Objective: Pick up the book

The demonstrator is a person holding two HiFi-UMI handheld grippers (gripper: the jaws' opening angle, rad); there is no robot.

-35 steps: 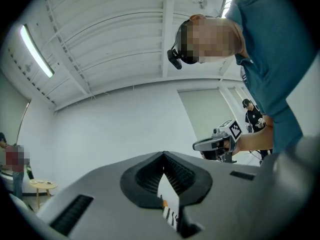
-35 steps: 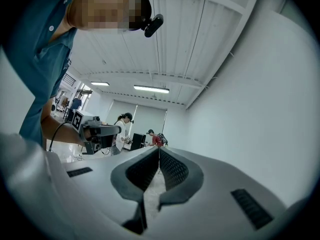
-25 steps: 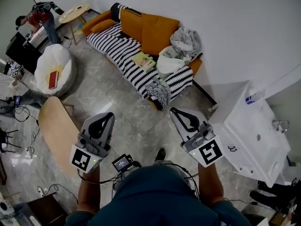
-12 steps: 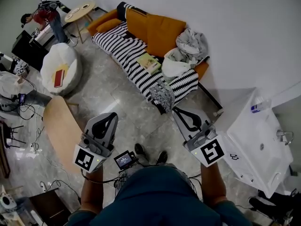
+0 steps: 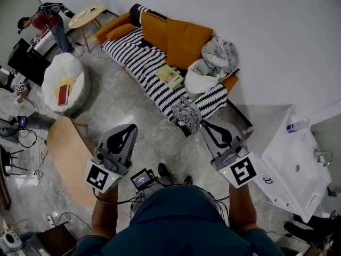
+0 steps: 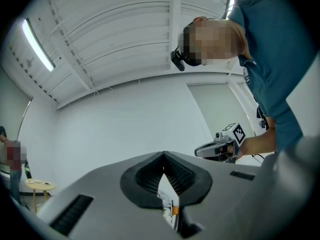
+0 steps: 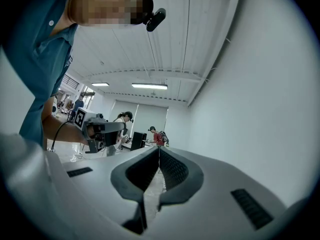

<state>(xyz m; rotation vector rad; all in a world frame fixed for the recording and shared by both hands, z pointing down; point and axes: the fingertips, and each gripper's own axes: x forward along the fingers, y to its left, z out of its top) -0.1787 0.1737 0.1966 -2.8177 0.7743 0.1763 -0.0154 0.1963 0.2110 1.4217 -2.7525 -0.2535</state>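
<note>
Here, a thin yellow book [image 5: 170,77] is laid on the black-and-white striped blanket [image 5: 139,60] of the orange sofa [image 5: 181,36]. The grey left gripper [image 5: 129,127] and grey right gripper [image 5: 205,123] are held well away, both closed, empty.

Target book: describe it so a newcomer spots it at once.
Find the orange sofa against the wall, draped with a striped blanket. The book lies flat on the stripes beside a white cloth heap. Its pale yellow cover sets it apart from the red item on the beanbag.
</note>
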